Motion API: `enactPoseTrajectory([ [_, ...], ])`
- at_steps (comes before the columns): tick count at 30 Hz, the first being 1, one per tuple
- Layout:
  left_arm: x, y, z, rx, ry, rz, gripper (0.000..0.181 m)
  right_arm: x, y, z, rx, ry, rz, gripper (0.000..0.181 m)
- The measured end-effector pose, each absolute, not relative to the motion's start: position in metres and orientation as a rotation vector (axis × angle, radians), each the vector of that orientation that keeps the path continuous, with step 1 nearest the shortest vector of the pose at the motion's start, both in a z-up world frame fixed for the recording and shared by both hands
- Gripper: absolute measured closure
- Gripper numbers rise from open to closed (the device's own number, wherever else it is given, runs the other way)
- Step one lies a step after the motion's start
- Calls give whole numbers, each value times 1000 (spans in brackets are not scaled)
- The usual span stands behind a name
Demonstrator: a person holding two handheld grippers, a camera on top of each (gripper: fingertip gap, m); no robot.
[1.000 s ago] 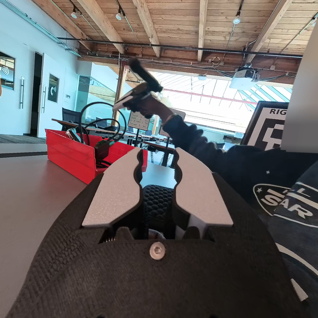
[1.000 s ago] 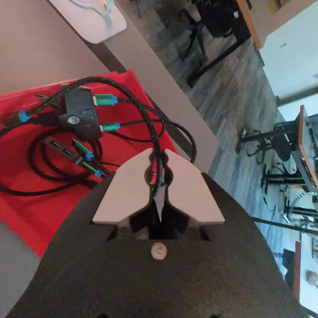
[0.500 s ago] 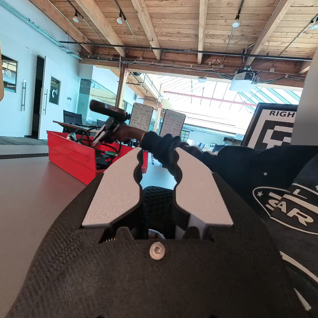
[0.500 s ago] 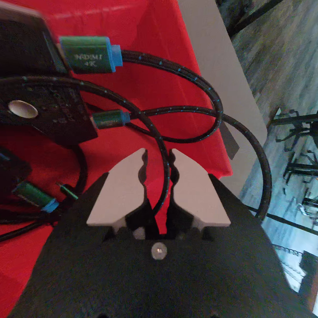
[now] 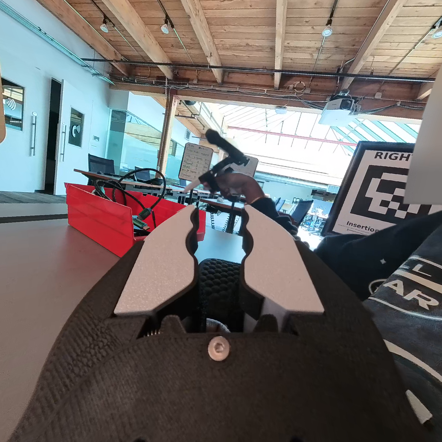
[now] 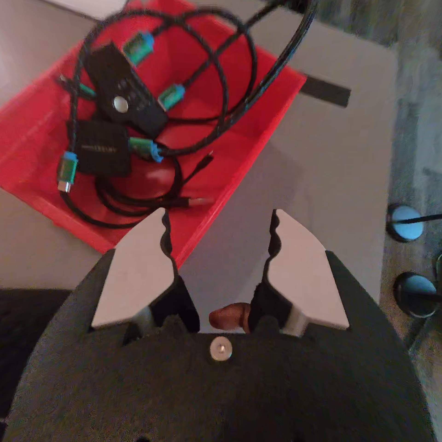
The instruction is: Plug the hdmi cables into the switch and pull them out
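Observation:
A red bin on the grey table holds a black HDMI switch, a second black box and several black braided cables with green plugs. My right gripper is open and empty, held above the bin's near corner. In the left wrist view the bin stands ahead to the left with cable loops rising from it, and the right gripper hovers beyond it in a hand. My left gripper is open and empty, low over the table.
The grey table ends at the right, with floor and chair bases beyond. A framed marker board stands at the right. The person's dark sleeve crosses right of my left gripper.
My right gripper let go of the braided cable, opened wide and rose up and back from the bin. My left gripper has not moved.

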State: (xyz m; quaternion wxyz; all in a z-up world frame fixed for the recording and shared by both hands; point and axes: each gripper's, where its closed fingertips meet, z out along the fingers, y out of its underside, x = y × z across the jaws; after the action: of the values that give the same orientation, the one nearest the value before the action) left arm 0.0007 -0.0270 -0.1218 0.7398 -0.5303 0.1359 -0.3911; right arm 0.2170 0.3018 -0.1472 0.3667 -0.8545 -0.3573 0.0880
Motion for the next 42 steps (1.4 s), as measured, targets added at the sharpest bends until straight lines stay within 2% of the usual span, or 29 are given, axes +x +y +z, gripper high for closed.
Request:
enactPoseTrajectory([
  [2,1,-27,-122,-1165,297,-860,148,215,297,-183,-2300,-981,261,102],
  [3,0,-27,-122,-1165,294,-861,148,210,296,-199,-2336,-1005,295,114],
  [4,0,-27,-122,-1163,291,-862,148,196,290,-203,-2339,-1033,456,138],
  [5,-1,-27,-121,-1160,288,-862,148,194,293,-202,-2363,-943,517,143],
  [6,-1,-27,-121,-1157,287,-863,148,200,297,-205,-2364,-948,442,160],
  [15,4,-31,-120,-1146,329,-831,148,169,291,-206,-2202,-1191,228,159],
  [22,7,-32,-120,-1141,350,-813,148,96,267,-206,-2100,-1350,306,158],
  [28,11,-38,-118,-1110,391,-760,148,31,232,-206,-2014,-1561,197,159],
  [42,35,-59,-120,-1027,584,-575,149,-123,146,-205,-1851,-1743,426,157],
])
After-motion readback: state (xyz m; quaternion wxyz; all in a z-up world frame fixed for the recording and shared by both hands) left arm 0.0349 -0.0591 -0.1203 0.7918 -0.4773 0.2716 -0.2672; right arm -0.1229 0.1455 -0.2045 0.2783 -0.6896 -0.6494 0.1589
